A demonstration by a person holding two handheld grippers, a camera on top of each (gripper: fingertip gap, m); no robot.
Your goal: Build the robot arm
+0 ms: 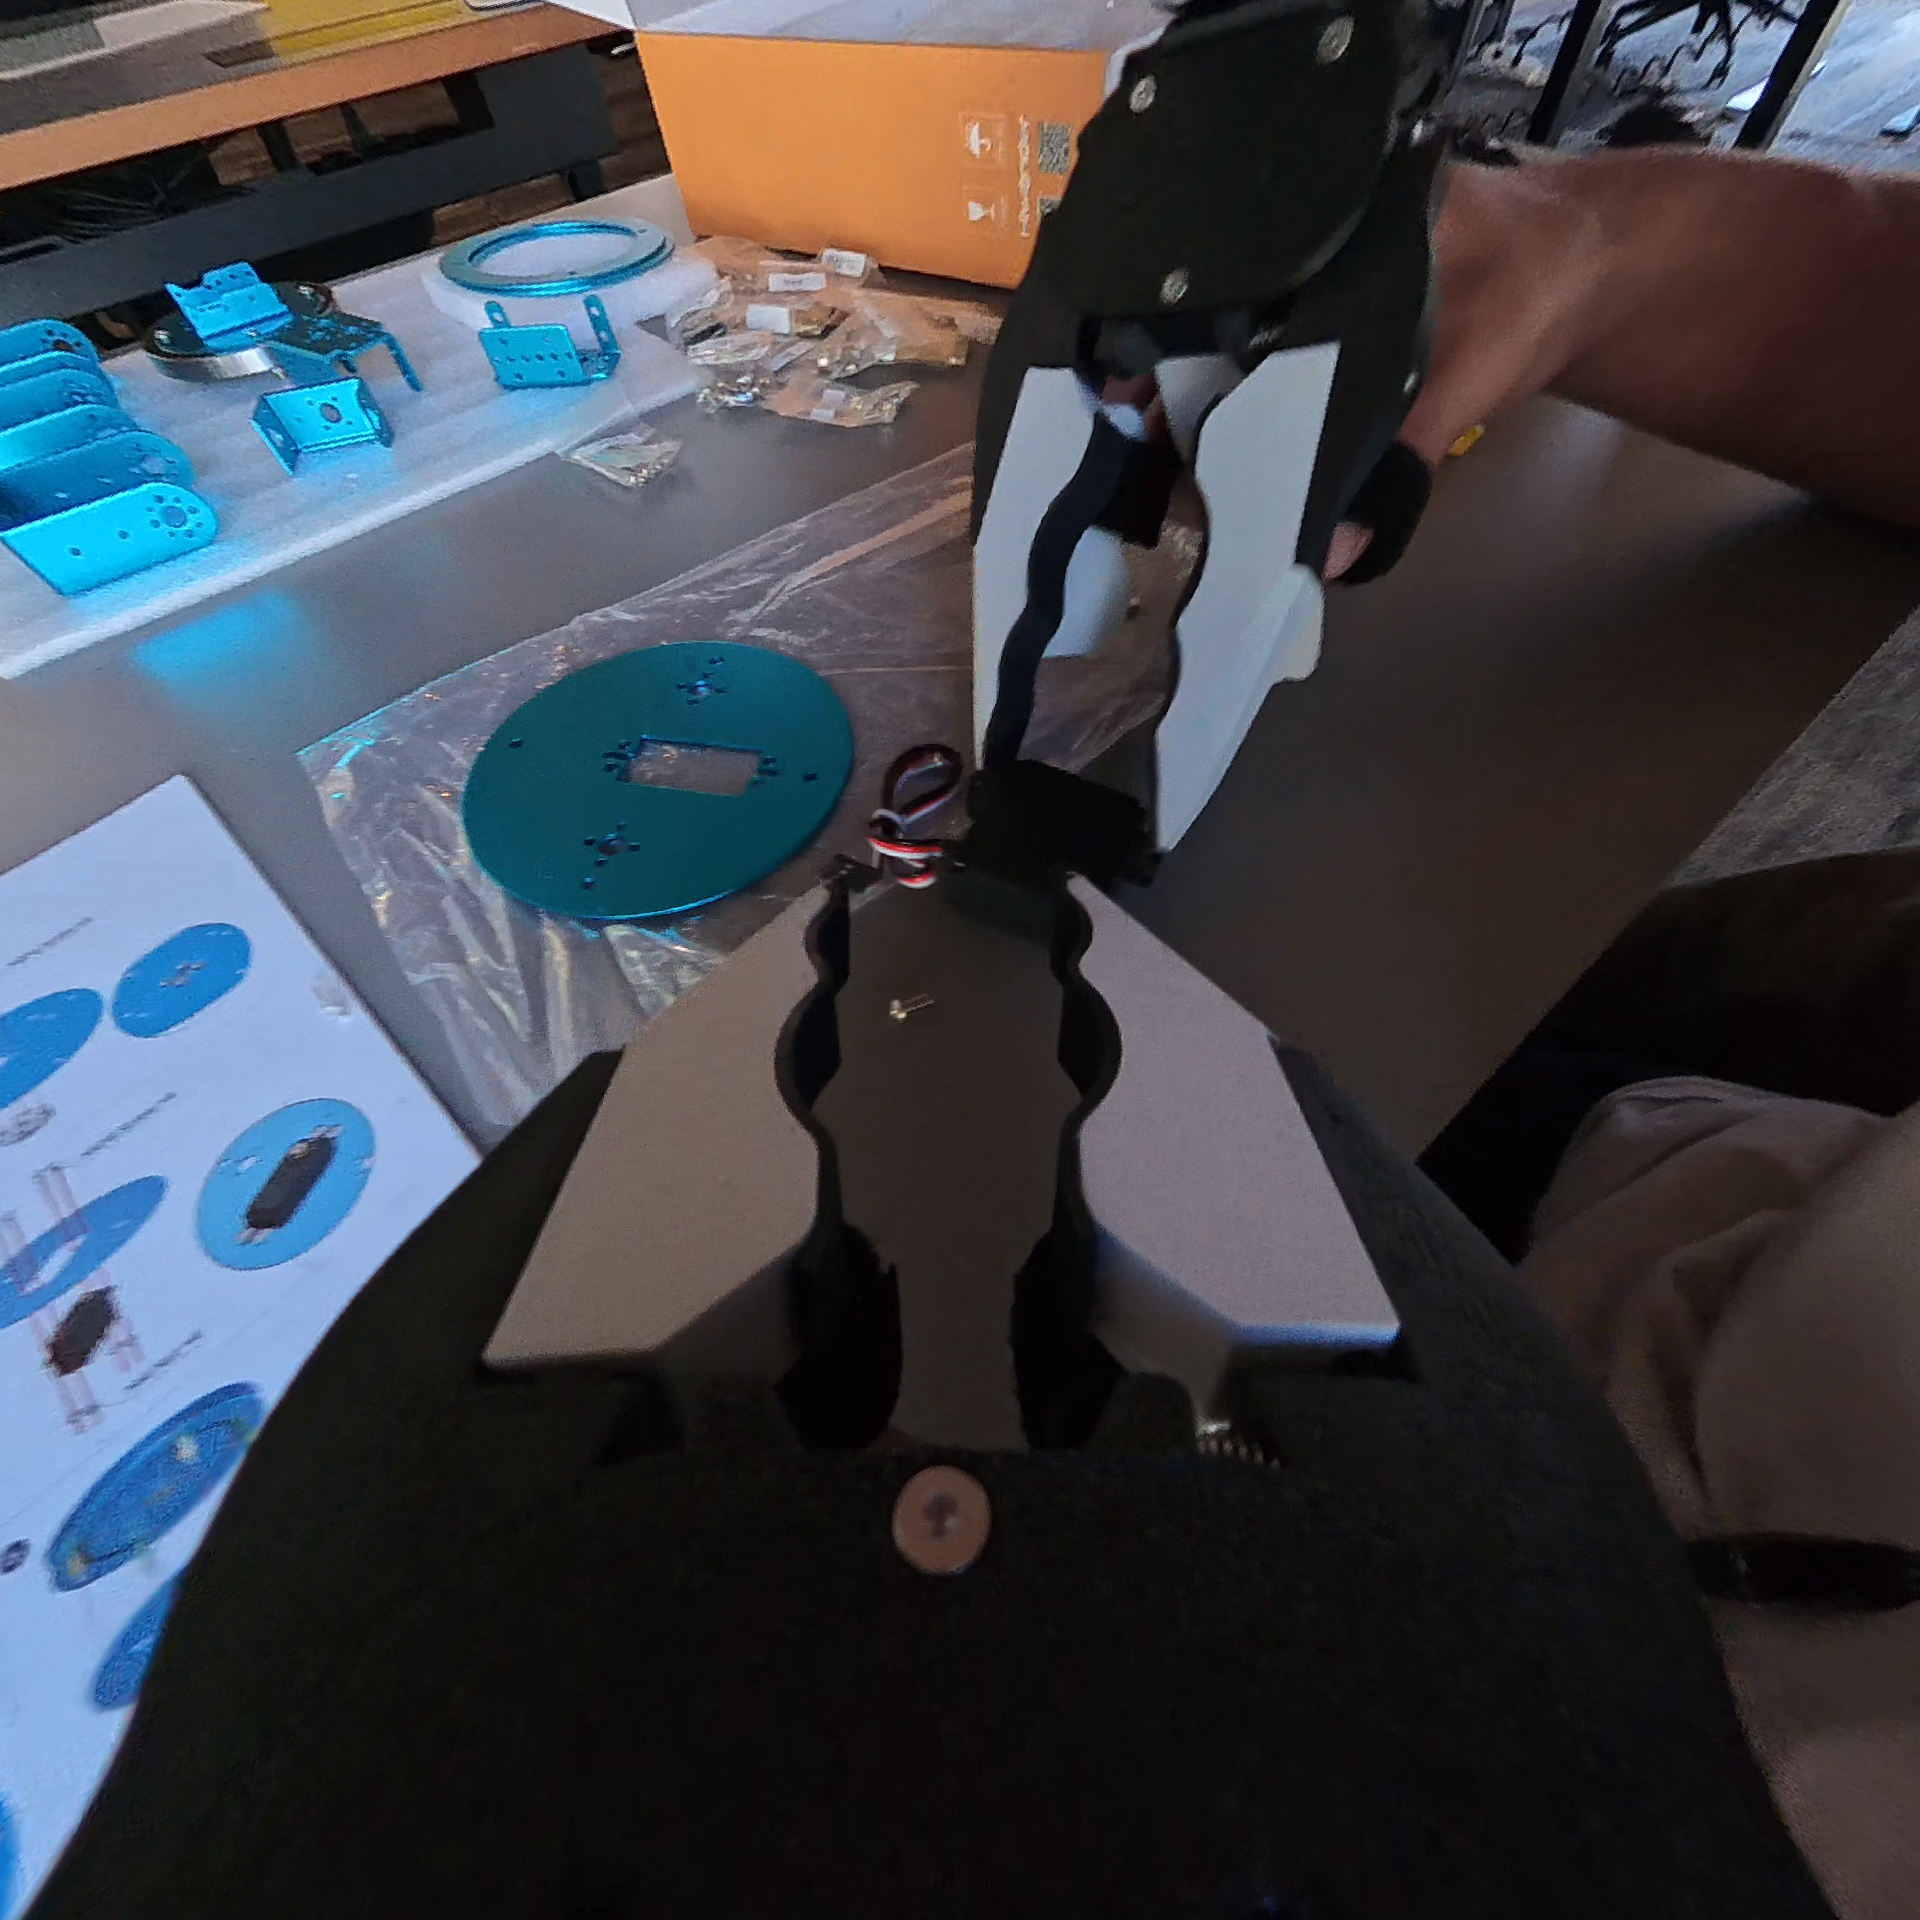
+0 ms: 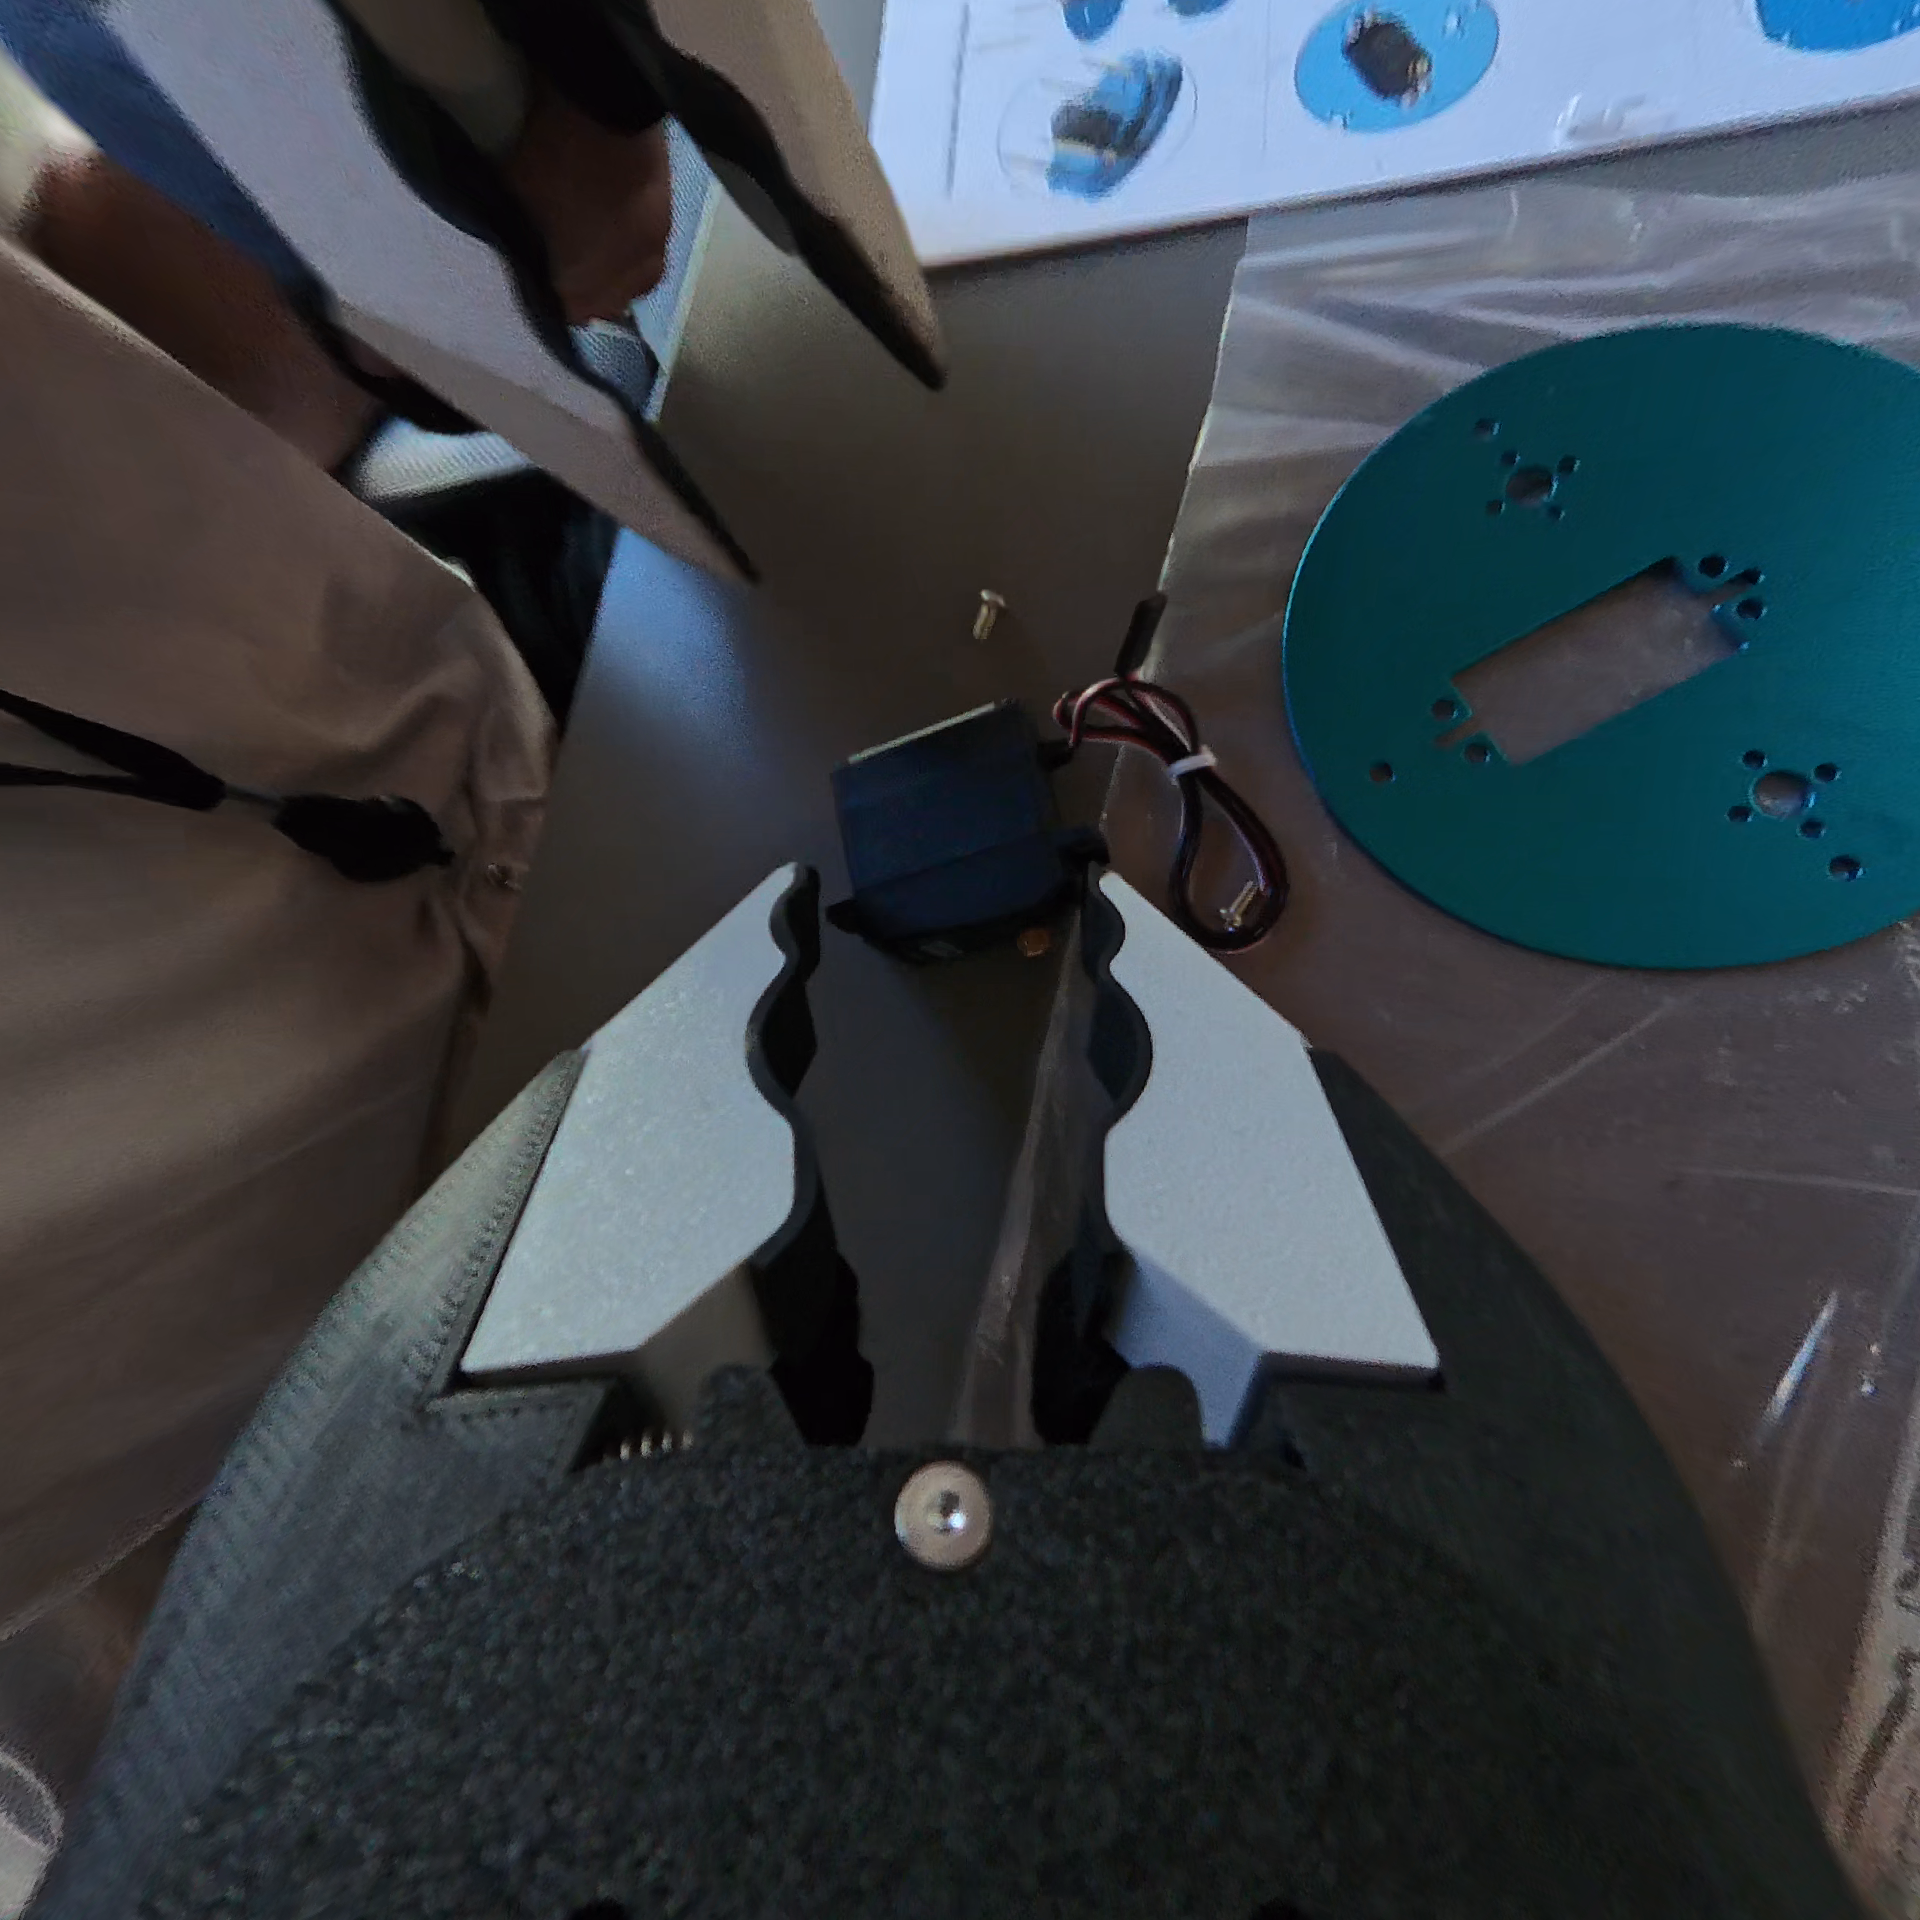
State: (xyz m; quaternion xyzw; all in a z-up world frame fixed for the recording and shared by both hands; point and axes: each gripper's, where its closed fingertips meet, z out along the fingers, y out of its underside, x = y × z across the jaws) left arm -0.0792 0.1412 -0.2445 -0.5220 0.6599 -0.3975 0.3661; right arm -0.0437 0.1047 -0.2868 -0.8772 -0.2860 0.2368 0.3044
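Right claw (image 2: 951,894) is hanging wide over the black servo (image 2: 935,821), and I am gripping nothing yet.

Its fingertips are sitting either side of the servo body, which is lying on the grey table (image 2: 831,499) right at the tips; I cannot tell whether they are touching it. The servo's striped wire (image 2: 1195,790) is looping off to this claw's right, onto a clear plastic sheet (image 2: 1558,1143). Just beyond the servo a small screw (image 2: 985,613) is lying loose. Further right, a teal disc (image 2: 1621,665) with a rectangular cut-out is resting flat on the plastic. Ahead lies a printed instruction sheet (image 2: 1351,135). I am holding the left claw (image 1: 951,904) opposite, equally wide and empty, pointing at the servo with the screw between its fingers.
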